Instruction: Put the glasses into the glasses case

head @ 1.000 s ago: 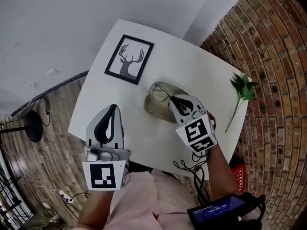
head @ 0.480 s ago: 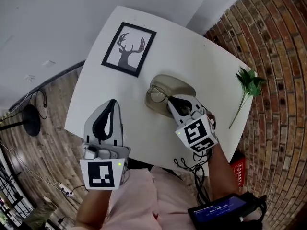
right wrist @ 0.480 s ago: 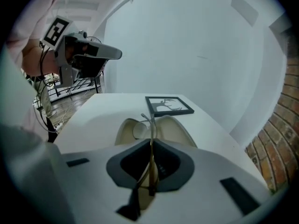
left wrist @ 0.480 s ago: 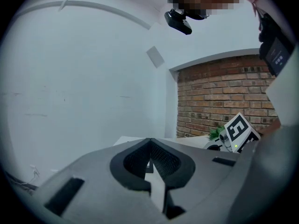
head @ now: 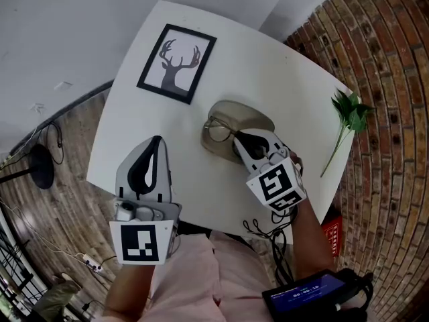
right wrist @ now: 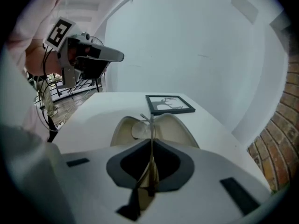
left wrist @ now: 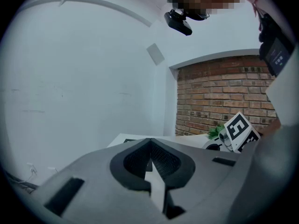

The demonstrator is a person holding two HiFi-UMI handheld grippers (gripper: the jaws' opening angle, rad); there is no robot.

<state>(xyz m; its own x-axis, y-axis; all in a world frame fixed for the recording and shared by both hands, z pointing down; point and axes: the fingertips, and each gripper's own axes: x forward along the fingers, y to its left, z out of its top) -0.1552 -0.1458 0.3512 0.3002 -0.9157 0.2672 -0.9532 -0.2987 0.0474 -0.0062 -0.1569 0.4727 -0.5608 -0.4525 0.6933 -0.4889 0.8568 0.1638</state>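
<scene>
White-topped table (head: 281,79) between plaster and brick walls: the right gripper (head: 240,139) pinches one temple of the thin metal-framed glasses (head: 218,131), their lenses low over the open beige clamshell glasses case (head: 255,116); whether they touch its lining is unclear. Judged from this, release and closing the lid remain. The left gripper (head: 157,143) hangs clenched and empty, well apart. No brand shows; digits on a small dark screen (head: 301,295) are too small to read.
</scene>
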